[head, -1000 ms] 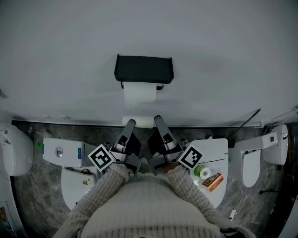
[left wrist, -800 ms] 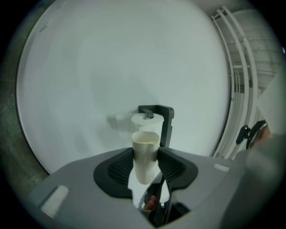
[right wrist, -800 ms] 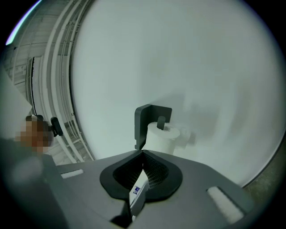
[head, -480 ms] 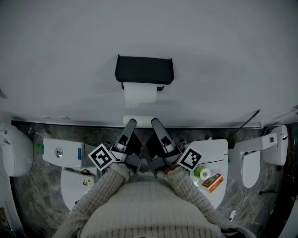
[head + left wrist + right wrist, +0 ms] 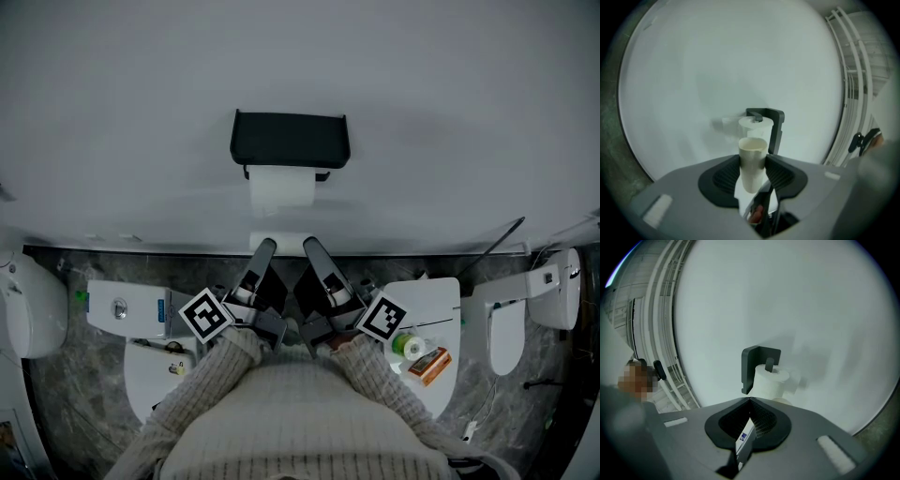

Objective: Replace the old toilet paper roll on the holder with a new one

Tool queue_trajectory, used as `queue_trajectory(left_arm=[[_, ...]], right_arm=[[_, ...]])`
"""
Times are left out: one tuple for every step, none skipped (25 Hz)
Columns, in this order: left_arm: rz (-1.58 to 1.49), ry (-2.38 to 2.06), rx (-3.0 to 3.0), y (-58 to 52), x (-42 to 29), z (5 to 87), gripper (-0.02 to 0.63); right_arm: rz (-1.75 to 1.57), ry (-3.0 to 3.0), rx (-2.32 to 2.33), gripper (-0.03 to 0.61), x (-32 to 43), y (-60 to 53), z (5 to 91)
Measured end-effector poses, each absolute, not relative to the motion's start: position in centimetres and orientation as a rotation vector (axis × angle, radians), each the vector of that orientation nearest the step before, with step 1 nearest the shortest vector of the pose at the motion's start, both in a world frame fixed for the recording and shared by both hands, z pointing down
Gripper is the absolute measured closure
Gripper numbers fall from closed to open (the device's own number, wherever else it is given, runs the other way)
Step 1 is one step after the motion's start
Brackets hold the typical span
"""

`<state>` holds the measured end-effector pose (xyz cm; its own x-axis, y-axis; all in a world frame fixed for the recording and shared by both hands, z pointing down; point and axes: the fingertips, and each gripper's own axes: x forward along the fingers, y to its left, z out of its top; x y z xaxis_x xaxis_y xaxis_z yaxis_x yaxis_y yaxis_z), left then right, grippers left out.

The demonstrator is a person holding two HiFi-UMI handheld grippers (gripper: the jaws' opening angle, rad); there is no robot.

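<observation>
left gripper (image 5: 752,163): clamped on cardboard tube (image 5: 753,161), tube held upright, lower centre of its view
right gripper (image 5: 749,401): jaws pressed together
toilet paper roll (image 5: 281,187): seated on black holder (image 5: 291,139), upper centre of head view

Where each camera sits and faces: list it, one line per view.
Head view: on the person's head, looking down at the wall holder and roll; shows left gripper, right gripper, sleeves.
Left gripper view: on that gripper, facing the holder; jaws clamp a cardboard tube.
Right gripper view: on that gripper, facing the holder; jaws shut.
All share holder and roll.
</observation>
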<state>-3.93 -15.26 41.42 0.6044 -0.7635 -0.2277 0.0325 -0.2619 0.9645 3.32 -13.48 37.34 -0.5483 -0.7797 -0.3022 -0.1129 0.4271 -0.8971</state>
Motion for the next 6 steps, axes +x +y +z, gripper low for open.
queue_trajectory(left_arm=[[-0.856, -0.610, 1.676, -15.28, -3.91, 41.37, 0.453], [-0.856, -0.608, 1.677, -15.29, -3.89, 41.32, 0.453], [-0.854, -0.607, 1.678, -15.29, -3.87, 41.28, 0.453], [-0.851, -0.605, 1.678, -15.26, -3.84, 41.27, 0.453], [-0.848, -0.604, 1.677, -15.22, -3.81, 41.29, 0.453], [-0.844, -0.603, 1.675, -15.17, -3.77, 41.31, 0.451]], right_arm=[[-1.145, 1.941, -0.757, 0.581, 3.34, -13.48, 37.33], [-1.144, 1.941, -0.758, 0.581, 3.35, -13.47, 37.31], [-1.143, 1.941, -0.760, 0.581, 3.35, -13.46, 37.27], [-1.142, 1.941, -0.761, 0.581, 3.33, -13.43, 37.24], [-1.141, 1.942, -0.762, 0.581, 3.31, -13.40, 37.21], [-1.141, 1.942, -0.763, 0.581, 3.28, -13.36, 37.18]])
